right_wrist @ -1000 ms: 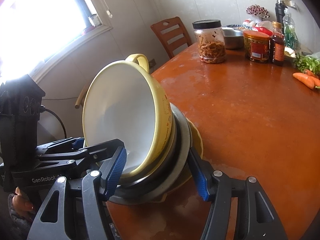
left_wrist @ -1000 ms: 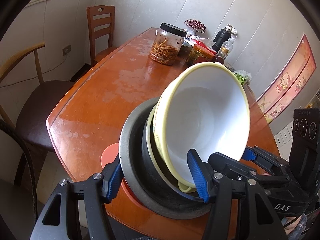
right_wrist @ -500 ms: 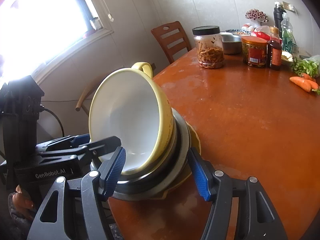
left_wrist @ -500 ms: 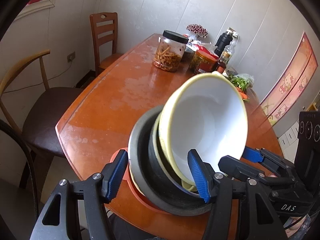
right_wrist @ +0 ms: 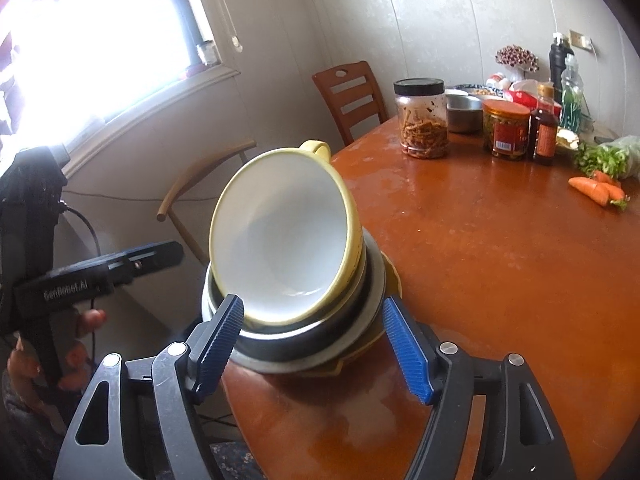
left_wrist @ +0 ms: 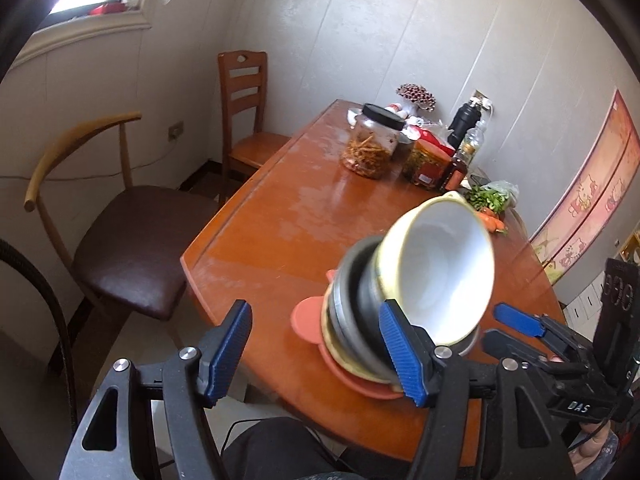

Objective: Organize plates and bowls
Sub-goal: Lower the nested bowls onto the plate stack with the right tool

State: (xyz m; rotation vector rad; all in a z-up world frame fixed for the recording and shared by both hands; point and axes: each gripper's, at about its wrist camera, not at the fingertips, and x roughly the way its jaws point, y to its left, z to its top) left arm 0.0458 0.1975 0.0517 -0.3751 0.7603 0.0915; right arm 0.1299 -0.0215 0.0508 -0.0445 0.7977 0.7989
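Note:
A stack of dishes stands at the near edge of the orange table [left_wrist: 288, 232]. A yellow bowl with a white inside [left_wrist: 444, 272] [right_wrist: 280, 248] leans tilted on top of a dark metal bowl [left_wrist: 352, 312] [right_wrist: 304, 344], over a yellow plate [right_wrist: 390, 280] and an orange plate [left_wrist: 308, 316]. My left gripper [left_wrist: 316, 356] is open and empty, off the stack to its near left. My right gripper [right_wrist: 312, 348] is open, its fingers on either side of the stack's near rim, not touching it.
At the table's far end stand a jar of pickles [left_wrist: 372, 144] [right_wrist: 424, 120], a red-labelled jar [right_wrist: 504, 130], sauce bottles [right_wrist: 542, 132], a steel bowl [right_wrist: 464, 112], greens and carrots [right_wrist: 600, 188]. Two chairs [left_wrist: 132, 232] [left_wrist: 244, 112] stand on the left.
Both grippers have pulled back from the stack, the left one farther and to the left. The yellow bowl still leans on the stack.

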